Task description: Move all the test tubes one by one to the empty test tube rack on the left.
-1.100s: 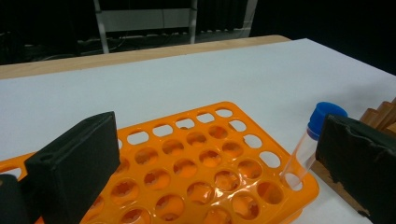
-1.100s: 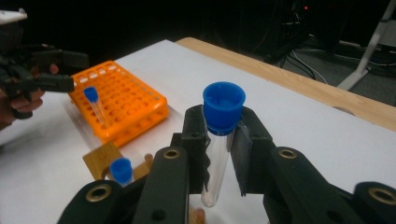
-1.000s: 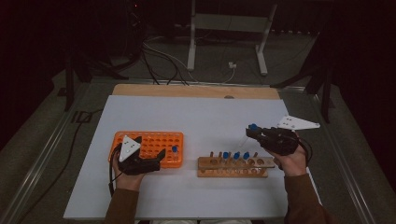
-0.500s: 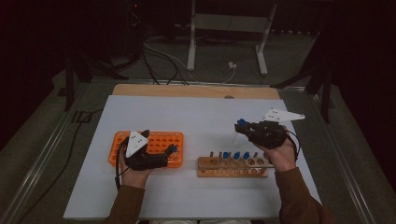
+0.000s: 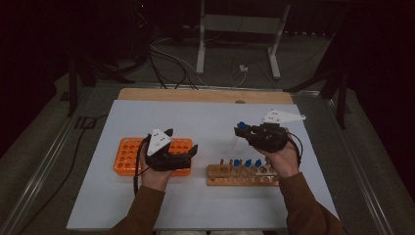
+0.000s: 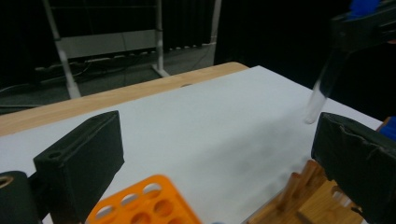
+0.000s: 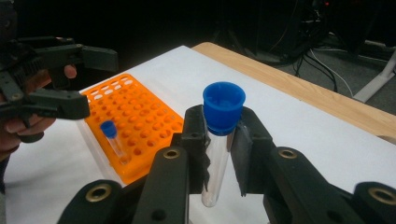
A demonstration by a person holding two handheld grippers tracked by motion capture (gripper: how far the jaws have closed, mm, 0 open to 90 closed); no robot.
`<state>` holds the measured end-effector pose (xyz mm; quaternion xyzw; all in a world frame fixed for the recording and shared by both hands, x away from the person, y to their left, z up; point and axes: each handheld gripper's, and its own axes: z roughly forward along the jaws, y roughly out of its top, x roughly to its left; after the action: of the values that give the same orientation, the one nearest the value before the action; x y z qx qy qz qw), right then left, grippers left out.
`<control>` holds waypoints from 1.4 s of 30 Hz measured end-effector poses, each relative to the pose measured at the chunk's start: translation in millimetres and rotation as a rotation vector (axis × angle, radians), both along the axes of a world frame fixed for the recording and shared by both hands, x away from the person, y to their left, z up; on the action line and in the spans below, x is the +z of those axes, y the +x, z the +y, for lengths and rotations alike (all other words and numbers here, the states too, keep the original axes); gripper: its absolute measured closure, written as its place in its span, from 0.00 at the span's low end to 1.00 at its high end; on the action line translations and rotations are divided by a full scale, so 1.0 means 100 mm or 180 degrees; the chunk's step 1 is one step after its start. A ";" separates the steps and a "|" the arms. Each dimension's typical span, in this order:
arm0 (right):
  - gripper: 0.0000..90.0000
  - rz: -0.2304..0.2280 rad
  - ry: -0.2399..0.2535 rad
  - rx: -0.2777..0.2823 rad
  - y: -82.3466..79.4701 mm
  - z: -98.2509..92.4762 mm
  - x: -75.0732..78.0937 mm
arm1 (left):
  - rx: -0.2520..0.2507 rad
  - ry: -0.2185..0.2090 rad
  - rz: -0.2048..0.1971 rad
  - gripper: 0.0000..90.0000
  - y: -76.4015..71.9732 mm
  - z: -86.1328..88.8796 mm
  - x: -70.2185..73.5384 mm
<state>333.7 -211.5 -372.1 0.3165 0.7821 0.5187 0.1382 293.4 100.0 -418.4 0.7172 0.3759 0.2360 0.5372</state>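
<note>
Overall dim; room beyond table (image 5: 205, 205) near black in all views. White tabletop brightest area, evenly lit from above, no glare. Shadows soft and faint under orange rack (image 5: 128, 152) and wooden rack (image 5: 218, 177). High view grainy, low detail, floor murky. Left gripper view: near jaws soft, orange rack and wooden rack at bottom edge out of focus, tube (image 6: 322, 91) streaked by motion blur. Right gripper view sharpest: blue cap (image 7: 223, 107) crisp, faint reflection on tube glass, background cables blurred.
</note>
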 end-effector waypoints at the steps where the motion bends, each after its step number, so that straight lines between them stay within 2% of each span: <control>1: 0.85 -0.0003 -0.0010 0.0006 0.00 0.02 0.00 | -0.0018 0.0005 -0.0006 0.04 0.00 -0.03 0.01; 11: 0.85 0.0013 -0.0031 0.0070 0.02 0.17 0.03 | -0.0175 0.0003 0.0021 0.06 0.04 -0.28 0.09; 23: 0.85 0.0091 -0.0028 0.0122 0.03 0.37 0.03 | -0.0184 0.0008 0.0150 0.10 0.13 -0.45 0.05; 27: 0.85 0.0130 -0.0004 0.0167 0.03 0.44 0.00 | -0.0220 0.0044 0.0124 0.23 0.13 -0.49 0.06; 29: 0.85 0.0136 -0.0006 0.0194 0.02 0.48 -0.01 | -0.0274 0.0029 0.0114 0.39 0.13 -0.50 0.06; 31: 0.85 0.0137 -0.0016 0.0220 0.02 0.51 -0.02 | -0.0340 0.0007 0.0148 0.49 0.14 -0.51 0.06; 33: 0.85 0.0140 -0.0013 0.0230 0.01 0.52 -0.02 | -0.0431 0.0062 0.0142 0.62 0.14 -0.54 0.04; 37: 0.85 0.0137 -0.0013 0.0244 0.01 0.54 -0.02 | -0.0461 0.0153 0.0103 0.72 0.12 -0.59 0.02; 42: 0.85 0.0140 -0.0016 0.0276 0.00 0.56 -0.01 | -0.0509 0.0108 0.0075 0.85 0.11 -0.60 0.02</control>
<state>333.9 -155.3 -373.5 0.2933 0.7992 0.5151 0.0991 304.7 40.1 -416.3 0.7566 0.3197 0.1903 0.5377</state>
